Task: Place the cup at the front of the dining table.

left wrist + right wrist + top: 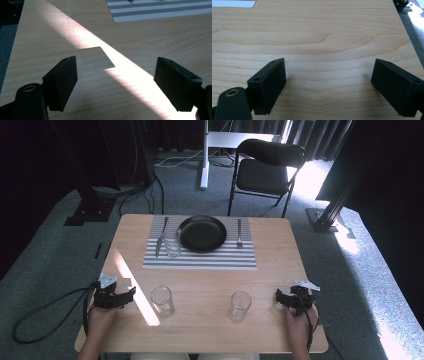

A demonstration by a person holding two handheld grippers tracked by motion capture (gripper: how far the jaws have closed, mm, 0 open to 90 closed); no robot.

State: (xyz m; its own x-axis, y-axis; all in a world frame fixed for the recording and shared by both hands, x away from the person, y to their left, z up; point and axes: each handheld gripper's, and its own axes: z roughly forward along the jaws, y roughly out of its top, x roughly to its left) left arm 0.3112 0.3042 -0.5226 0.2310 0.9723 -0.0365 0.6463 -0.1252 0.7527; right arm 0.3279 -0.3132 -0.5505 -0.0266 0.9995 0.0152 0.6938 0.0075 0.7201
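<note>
High view: nothing is in hand yet; both grippers rest at the near edge of the counter [280,235], well short of the mat [200,257]. I count three glasses: one on the mat [172,245] left of the plate [202,233], and two near ones [162,300] [240,306]. There are also one fork [161,236] and one knife [239,233]. Next likely calls for reaching a near glass. Left gripper view: the left gripper [115,83] gapes wide, empty, mat ahead. Right gripper view: the right gripper [328,86] likewise spread, holding nothing.

On the wooden table [270,270], the black round plate [202,233] sits on the striped placemat [200,257]; two clear glasses [162,301] stand nearer the person.
</note>
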